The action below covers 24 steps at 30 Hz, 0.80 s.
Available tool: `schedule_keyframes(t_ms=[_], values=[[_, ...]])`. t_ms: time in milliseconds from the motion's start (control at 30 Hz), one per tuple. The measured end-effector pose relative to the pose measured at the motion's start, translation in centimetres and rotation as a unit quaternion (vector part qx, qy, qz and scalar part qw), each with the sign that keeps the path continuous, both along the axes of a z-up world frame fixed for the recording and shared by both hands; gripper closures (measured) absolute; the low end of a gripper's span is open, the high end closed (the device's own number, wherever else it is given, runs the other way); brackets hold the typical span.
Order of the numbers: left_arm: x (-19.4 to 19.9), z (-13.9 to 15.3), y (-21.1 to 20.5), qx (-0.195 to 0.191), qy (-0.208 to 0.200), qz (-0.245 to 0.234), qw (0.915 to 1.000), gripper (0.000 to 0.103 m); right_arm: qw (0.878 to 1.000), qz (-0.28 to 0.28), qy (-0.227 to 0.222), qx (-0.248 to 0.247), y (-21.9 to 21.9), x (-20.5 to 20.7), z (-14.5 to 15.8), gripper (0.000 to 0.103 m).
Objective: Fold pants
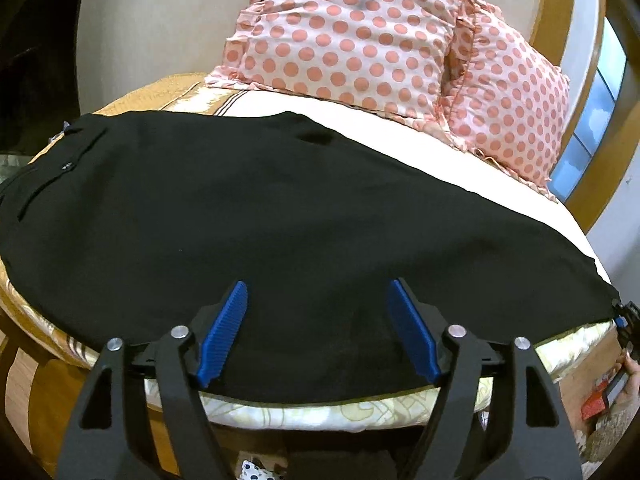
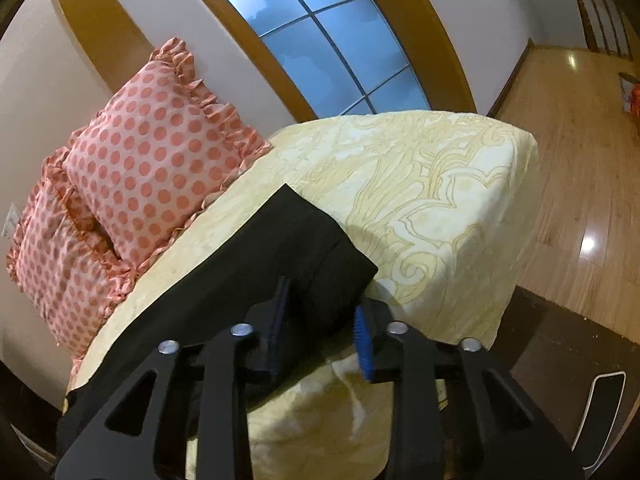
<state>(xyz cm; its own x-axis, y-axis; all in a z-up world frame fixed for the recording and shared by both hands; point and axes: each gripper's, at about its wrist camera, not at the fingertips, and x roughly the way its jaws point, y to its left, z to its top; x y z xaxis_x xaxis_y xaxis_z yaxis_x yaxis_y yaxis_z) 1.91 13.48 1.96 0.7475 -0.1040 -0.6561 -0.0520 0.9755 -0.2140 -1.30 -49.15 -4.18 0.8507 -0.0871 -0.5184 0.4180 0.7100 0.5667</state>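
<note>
The black pants [image 1: 280, 208] lie flat across the bed [image 2: 432, 184], one pair, leg hem toward the bed's far corner. The left gripper [image 1: 318, 292] stands wide open just above the cloth at the bed's near edge, pinching nothing. The right gripper [image 2: 324, 312] sits at the hem, jaws parted with the hem corner between the blue pads [image 2: 365, 344] (whether they touch it cannot be told). Two polka-dot pillows [image 1: 352, 40] lean at the bed's head, clear of the pants, below a window [image 2: 328, 40].
</note>
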Motion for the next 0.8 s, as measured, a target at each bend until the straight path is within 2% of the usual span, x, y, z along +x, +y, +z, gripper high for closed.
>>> schedule_keyframes(t_ms=[67, 167, 233, 400, 500, 633, 700, 733, 800], values=[[-0.2, -0.2, -0.3, 0.006, -0.007, -0.010, 0.9999, 0.018, 1.000, 0.007, -0.010, 0.006, 0.2, 0.1, 0.3, 0.093], [-0.4, -0.5, -1.1, 0.023, -0.014, -0.025, 0.9993, 0.007, 0.999, 0.016, -0.038, 0.005, 0.9, 0.2, 1.9, 0.095], [-0.4, -0.7, -1.6, 0.035, -0.019, -0.029, 0.9988, 0.004, 0.998, 0.033, -0.058, 0.005, 1.5, 0.5, 3.4, 0.095], [-0.5, -0.9, -2.0, 0.044, -0.031, -0.026, 0.9982, 0.002, 0.982, 0.147, -0.120, -0.026, 8.1, 3.5, 10.0, 0.095], [-0.7, -1.0, -1.9, 0.041, -0.038, -0.027, 0.9981, 0.002, 0.956, 0.252, -0.150, -0.031, 15.0, 6.1, 13.3, 0.095], [-0.6, -0.9, -1.8, 0.035, -0.041, -0.022, 0.9983, 0.002, 0.905, 0.396, -0.158, -0.011, 25.1, 8.5, 14.9, 0.095], [-0.7, -0.9, -1.7, 0.030, -0.042, -0.019, 0.9985, 0.002, 0.870, 0.476, -0.133, 0.006, 31.3, 9.5, 13.6, 0.095], [-0.7, -0.9, -1.7, 0.026, -0.043, -0.018, 0.9986, 0.002, 0.850, 0.516, -0.104, 0.008, 34.7, 10.0, 12.1, 0.095], [-0.8, -0.8, -1.5, 0.019, -0.045, -0.020, 0.9986, 0.002, 0.830, 0.556, -0.044, 0.003, 38.8, 10.6, 8.9, 0.095]])
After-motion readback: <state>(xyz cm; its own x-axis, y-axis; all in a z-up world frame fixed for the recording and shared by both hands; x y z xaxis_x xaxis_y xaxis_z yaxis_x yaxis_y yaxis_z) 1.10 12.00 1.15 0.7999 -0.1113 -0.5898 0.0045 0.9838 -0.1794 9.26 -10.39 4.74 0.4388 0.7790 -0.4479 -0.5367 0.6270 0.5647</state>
